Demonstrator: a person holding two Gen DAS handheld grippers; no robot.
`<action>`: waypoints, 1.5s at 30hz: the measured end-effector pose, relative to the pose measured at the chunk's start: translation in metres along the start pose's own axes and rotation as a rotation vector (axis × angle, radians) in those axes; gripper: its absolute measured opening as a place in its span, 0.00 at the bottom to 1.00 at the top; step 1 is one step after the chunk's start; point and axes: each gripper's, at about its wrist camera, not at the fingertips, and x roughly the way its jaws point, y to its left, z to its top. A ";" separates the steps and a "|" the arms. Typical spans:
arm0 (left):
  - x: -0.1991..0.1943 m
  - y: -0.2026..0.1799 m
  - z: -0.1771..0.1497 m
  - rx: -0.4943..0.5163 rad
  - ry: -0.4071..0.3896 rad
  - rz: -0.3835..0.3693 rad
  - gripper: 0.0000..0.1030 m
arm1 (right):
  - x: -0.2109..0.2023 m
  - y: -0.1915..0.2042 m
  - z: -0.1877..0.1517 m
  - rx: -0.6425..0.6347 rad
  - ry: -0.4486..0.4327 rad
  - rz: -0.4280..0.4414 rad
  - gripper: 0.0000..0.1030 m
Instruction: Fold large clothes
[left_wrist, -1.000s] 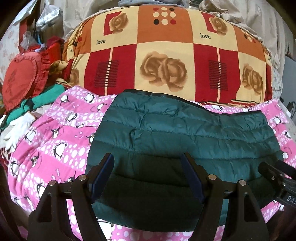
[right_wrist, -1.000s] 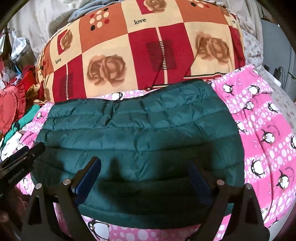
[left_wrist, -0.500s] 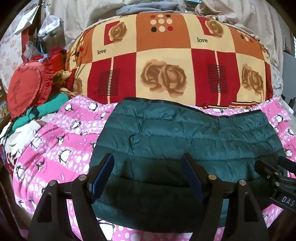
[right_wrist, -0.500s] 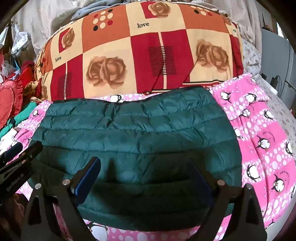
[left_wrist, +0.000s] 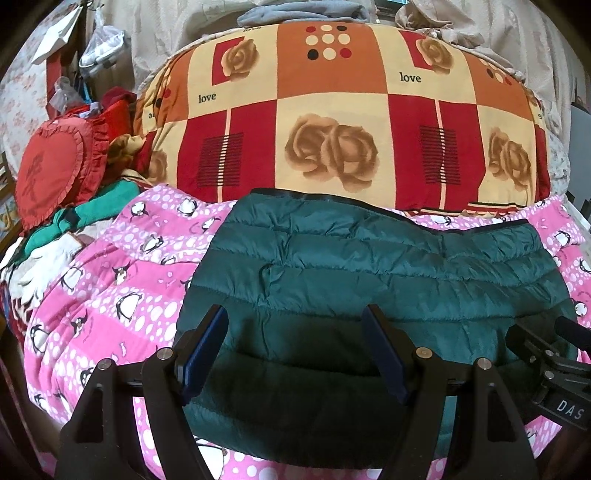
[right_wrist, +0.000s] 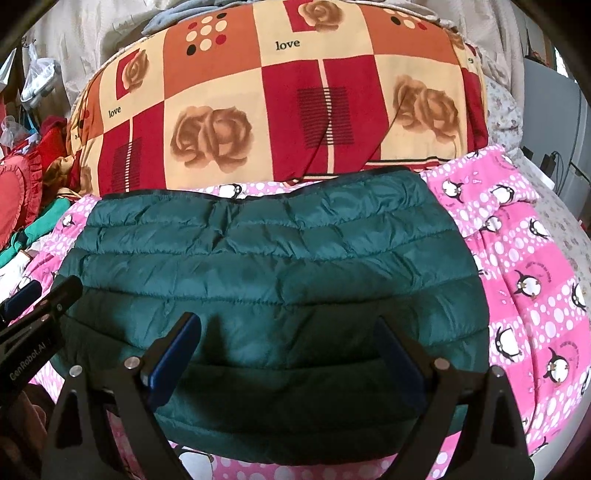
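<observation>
left wrist view: a pink penguin blanket (left_wrist: 110, 295) covers the bed, with a rose-print quilt (left_wrist: 332, 122) behind and a red heart cushion (left_wrist: 51, 170) at left. the folded green puffer jacket (left_wrist: 369, 266) lies on the blanket. the left gripper (left_wrist: 295, 350) gapes wide, empty.

right wrist view: the right gripper (right_wrist: 288, 354) hangs above the jacket's near edge, spread wide, holding nothing.

The quilted green jacket (left_wrist: 369, 273) is showing a smooth, faintly shiny synthetic shell, puckering along its stitched channels. The pink penguin blanket (left_wrist: 122, 280) under it is looking soft and matt like fleece, and the rose-print quilt (left_wrist: 332, 122) is reading as plain matt woven cloth. The left gripper (left_wrist: 295, 343) is showing matt black plastic arms, blue pads (left_wrist: 205, 350) and small bright metal screws.
</observation>
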 end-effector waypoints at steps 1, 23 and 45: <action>0.001 0.000 -0.001 -0.001 0.002 0.001 0.45 | 0.001 0.001 0.000 0.001 0.001 -0.001 0.94; 0.014 -0.001 -0.005 -0.004 0.036 -0.002 0.45 | 0.012 0.002 -0.001 0.001 0.022 -0.003 0.94; 0.021 0.002 -0.005 -0.016 0.047 -0.003 0.45 | 0.020 0.003 -0.001 0.012 0.031 0.003 0.94</action>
